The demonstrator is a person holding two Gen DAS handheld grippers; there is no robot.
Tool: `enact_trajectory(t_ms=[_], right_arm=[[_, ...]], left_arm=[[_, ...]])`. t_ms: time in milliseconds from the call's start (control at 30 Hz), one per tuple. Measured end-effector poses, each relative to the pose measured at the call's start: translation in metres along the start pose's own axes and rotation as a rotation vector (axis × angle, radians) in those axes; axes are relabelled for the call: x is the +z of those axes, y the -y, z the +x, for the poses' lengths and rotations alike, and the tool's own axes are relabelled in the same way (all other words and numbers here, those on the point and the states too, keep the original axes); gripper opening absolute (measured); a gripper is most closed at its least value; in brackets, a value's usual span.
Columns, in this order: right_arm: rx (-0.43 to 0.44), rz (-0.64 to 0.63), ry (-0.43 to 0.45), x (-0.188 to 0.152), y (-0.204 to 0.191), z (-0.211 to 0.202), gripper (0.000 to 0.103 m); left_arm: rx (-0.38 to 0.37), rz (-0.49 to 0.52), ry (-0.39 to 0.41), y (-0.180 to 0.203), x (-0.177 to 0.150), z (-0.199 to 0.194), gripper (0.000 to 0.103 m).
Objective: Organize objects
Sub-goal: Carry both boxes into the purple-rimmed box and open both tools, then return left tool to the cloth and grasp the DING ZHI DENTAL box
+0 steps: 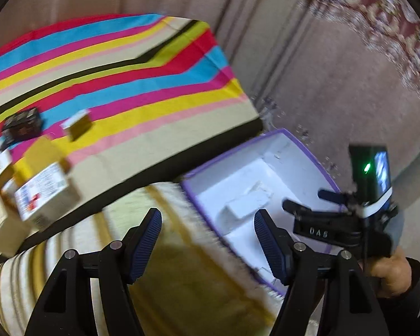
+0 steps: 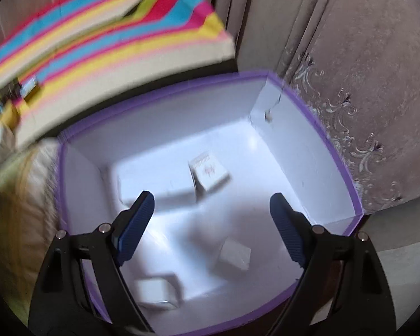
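Observation:
A purple-rimmed white box point(image 2: 333, 151) stands on the floor beside the striped table; it also shows in the left wrist view point(image 1: 302, 145). Several small white cartons lie inside it, one printed carton point(image 2: 208, 175) near the middle. My right gripper point(image 2: 211, 222) is open and empty, hovering above the box; it shows in the left wrist view point(image 1: 302, 207) over the box's right side. My left gripper point(image 1: 207, 238) is open and empty above a cream rug, left of the box. Several small boxes remain on the table: a white medicine carton point(image 1: 43, 196), a yellow one point(image 1: 79, 124), a dark one point(image 1: 22, 124).
The table carries a bright striped cloth point(image 1: 142, 78). A cream and yellow rug point(image 1: 182, 266) lies under my left gripper. Grey upholstered furniture point(image 2: 364, 56) stands behind and right of the box. A patterned carpet point(image 1: 383, 16) is at the far right.

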State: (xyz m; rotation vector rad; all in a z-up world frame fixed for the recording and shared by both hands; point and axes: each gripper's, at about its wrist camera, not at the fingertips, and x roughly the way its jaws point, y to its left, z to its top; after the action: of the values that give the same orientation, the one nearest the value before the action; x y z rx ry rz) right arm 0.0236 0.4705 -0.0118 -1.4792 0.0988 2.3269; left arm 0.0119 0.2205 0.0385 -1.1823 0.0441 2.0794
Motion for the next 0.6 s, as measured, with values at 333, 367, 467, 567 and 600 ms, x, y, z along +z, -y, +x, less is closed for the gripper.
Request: enact_trajectory(t_ms=[333,367,467,567,600], right_arm=[[0.019,-0.014,-0.071,0.003,-0.02,0.04,0.087],[0.043,-0.004,-0.052,0.005,-0.024,0.037,0.087],[0.086,0.018,0.011,0.012,-0.033,0.021,0.087],[0.115,0.015,0.066,0.02,-0.044,0.004,0.088],[0.119,0.01,0.077,0.022,-0.048,-0.002,0.09]], left_arm=[[0.145,-0.242,0.114,-0.086,-0.031,-0.064,0.07],[0.161,-0.26,0.131,-0.092,-0.032,-0.07,0.07],[0.217,-0.332,0.183,-0.116,-0.037,-0.085,0.07],[0.24,-0.394,0.19,-0.139,-0.04,-0.091,0.071],[0.241,-0.404,0.19,-0.144,-0.04,-0.091,0.071]])
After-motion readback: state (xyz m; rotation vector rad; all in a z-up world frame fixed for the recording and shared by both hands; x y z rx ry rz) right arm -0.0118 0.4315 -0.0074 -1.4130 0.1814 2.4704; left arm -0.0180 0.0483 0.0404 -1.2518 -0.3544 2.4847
